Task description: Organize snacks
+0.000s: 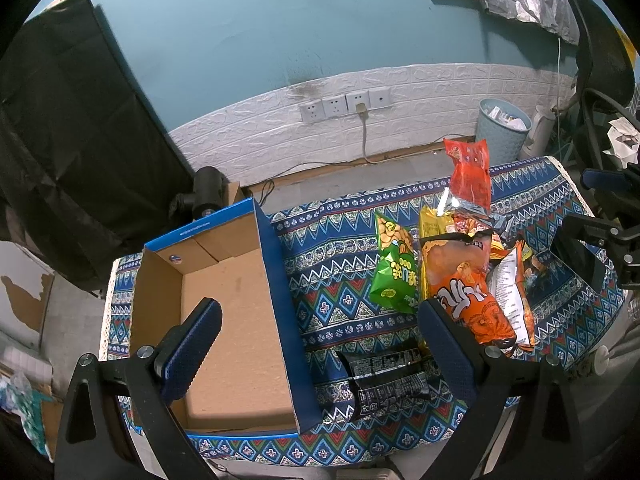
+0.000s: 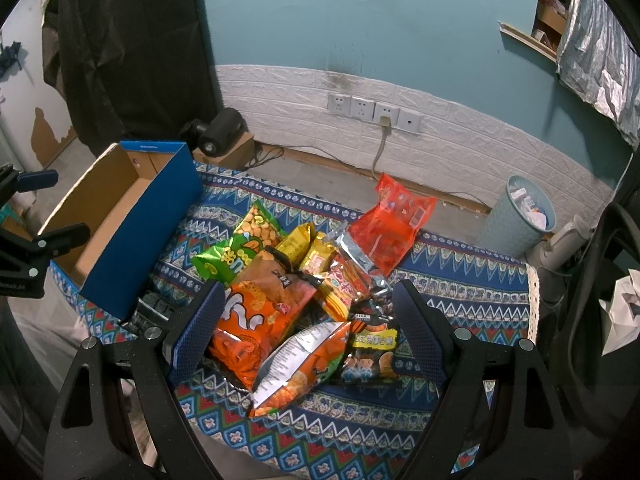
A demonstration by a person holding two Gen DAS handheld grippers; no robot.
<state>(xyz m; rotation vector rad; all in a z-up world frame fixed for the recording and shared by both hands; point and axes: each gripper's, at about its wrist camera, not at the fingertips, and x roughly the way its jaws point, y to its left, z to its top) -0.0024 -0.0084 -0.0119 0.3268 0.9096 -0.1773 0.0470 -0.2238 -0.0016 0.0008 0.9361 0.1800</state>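
Both hand-held grippers are hanging wide apart and empty: the left hand-held gripper [image 1: 320,320] over the empty cardboard box [image 1: 224,320], the right hand-held gripper [image 2: 308,304] over the snack packets [image 2: 280,300]. The packets are lying heaped on the patterned counter [image 2: 460,292], right of the box.

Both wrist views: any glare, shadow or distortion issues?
Left wrist: strong fisheye bend in the wall tiles, dark vignette corners, gripper shadow across the box floor, focus sharp. Right wrist: same barrel distortion, glare on the foil pack and on the white-backed bag, print still readable; no motion blur.
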